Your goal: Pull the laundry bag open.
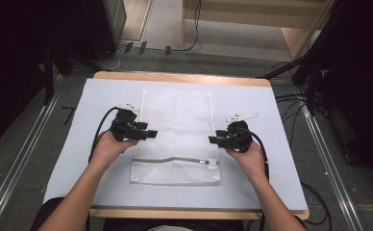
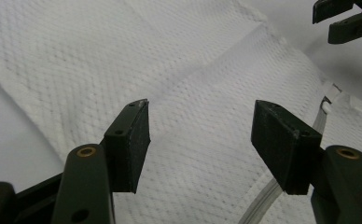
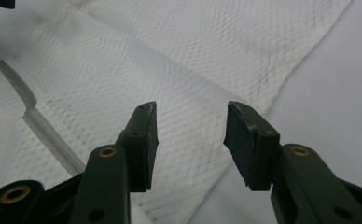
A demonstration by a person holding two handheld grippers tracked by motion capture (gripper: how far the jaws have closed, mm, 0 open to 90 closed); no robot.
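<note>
A table (image 1: 69, 144) under a pale sheet fills the middle of the high view, with a white mesh bag (image 1: 175, 120) lying flat along its centre, long axis running away from the person. At the left, the left hand (image 1: 108, 147) holds the left gripper (image 1: 151, 134) at the bag's left edge, jaws pointing right over the mesh. In the left gripper view its two black jaws stand wide apart with nothing between them, low over the bag (image 2: 123, 70); whether they touch the fabric cannot be told. A fold or seam runs diagonally across the mesh there, and part of the zip (image 2: 263, 205) shows by the right-hand jaw. The tips of the other gripper (image 2: 342, 18) show in the top right corner of that view. In the high view, the zip (image 1: 175, 160) crosses the bag near its close end, with its pull (image 1: 213, 165) toward the right side. Further right, the right hand (image 1: 249, 156) holds the right gripper (image 1: 212, 140) at the bag's right edge, jaws pointing left toward the mesh. In the right gripper view its jaws are also parted, somewhat less widely, empty, above the bag's edge (image 3: 193, 70), with bare sheet (image 3: 337, 93) to the right and the zip (image 3: 39, 126) at the left. The two grippers face each other across the bag, well apart.
</note>
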